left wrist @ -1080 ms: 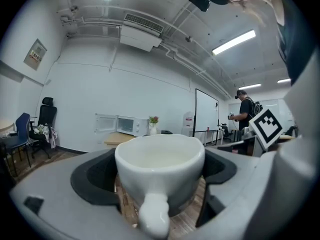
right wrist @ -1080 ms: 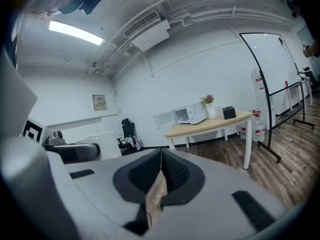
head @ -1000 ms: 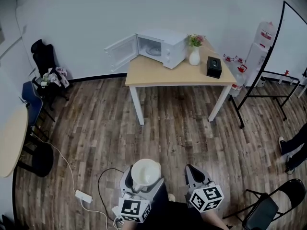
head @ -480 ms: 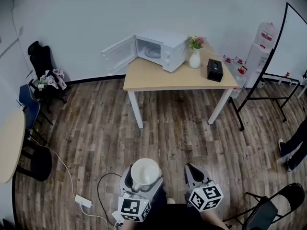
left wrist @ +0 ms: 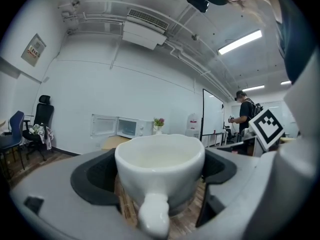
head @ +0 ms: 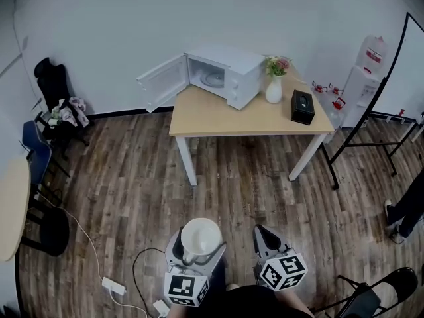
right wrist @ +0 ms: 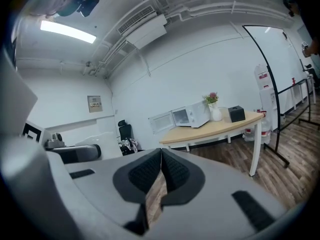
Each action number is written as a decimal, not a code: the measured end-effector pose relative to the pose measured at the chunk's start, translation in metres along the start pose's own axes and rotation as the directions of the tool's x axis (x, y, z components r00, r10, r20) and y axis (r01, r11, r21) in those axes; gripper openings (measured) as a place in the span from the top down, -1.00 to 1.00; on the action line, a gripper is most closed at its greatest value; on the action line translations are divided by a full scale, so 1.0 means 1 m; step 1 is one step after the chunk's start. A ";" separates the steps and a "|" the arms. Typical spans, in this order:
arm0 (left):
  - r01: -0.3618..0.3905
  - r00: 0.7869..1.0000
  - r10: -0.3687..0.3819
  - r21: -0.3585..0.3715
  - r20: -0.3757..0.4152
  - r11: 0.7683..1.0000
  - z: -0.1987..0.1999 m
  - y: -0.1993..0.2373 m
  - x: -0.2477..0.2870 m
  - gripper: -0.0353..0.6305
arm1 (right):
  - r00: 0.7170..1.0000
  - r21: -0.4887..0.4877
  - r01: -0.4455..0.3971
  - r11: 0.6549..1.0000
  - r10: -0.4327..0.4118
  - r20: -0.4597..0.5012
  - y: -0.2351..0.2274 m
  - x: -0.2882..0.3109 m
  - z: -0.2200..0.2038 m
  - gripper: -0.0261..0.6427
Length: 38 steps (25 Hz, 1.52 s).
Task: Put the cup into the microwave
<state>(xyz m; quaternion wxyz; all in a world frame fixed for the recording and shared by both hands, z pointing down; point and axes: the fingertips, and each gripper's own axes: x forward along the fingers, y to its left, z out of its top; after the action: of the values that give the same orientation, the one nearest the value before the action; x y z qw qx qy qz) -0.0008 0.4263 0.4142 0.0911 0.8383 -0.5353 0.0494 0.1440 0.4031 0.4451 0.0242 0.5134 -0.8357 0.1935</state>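
Observation:
A white cup [head: 201, 237] [left wrist: 160, 176] sits upright between the jaws of my left gripper [head: 197, 252] [left wrist: 161, 174], which is shut on it, handle toward the camera. The white microwave [head: 225, 77] [left wrist: 131, 128] [right wrist: 192, 115] stands on the far wooden table [head: 218, 114] with its door [head: 163, 81] swung open to the left; a glass turntable shows inside. My right gripper [head: 266, 242] [right wrist: 160, 176] is held beside the left one, low in the head view, shut with nothing between its pads.
On the table also stand a white vase with flowers [head: 274, 85] and a black box [head: 302, 106]. A black chair [head: 56, 95] with clothes is at the left wall, a power strip [head: 110, 285] and cable on the floor, a whiteboard frame [head: 371, 118] and water bottles [head: 363, 71] right.
The table and microwave have drawn slightly closer and lower in the head view. Both grippers keep their positions, the cup still held.

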 end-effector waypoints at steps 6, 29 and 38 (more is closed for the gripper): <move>0.005 1.000 -0.005 -0.005 0.007 1.000 0.015 0.028 0.046 -0.57 | 1.000 -0.007 -0.010 1.000 0.010 0.001 -0.014 0.045 0.024 0.94; 0.040 0.999 -0.040 -0.001 0.008 0.999 0.046 0.138 0.152 -0.57 | 0.999 0.064 0.051 0.997 -0.052 0.014 -0.036 0.189 0.059 0.94; 0.033 0.999 -0.032 -0.012 0.012 0.999 0.049 0.160 0.157 -0.57 | 0.999 0.069 0.045 0.997 -0.044 -0.016 -0.026 0.203 0.056 0.94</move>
<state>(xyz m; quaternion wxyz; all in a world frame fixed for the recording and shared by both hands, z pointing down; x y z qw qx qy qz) -0.0806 0.2110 0.4102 0.0939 0.8466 -0.5224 0.0400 0.0798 0.2005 0.4496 0.0167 0.5310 -0.8167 0.2252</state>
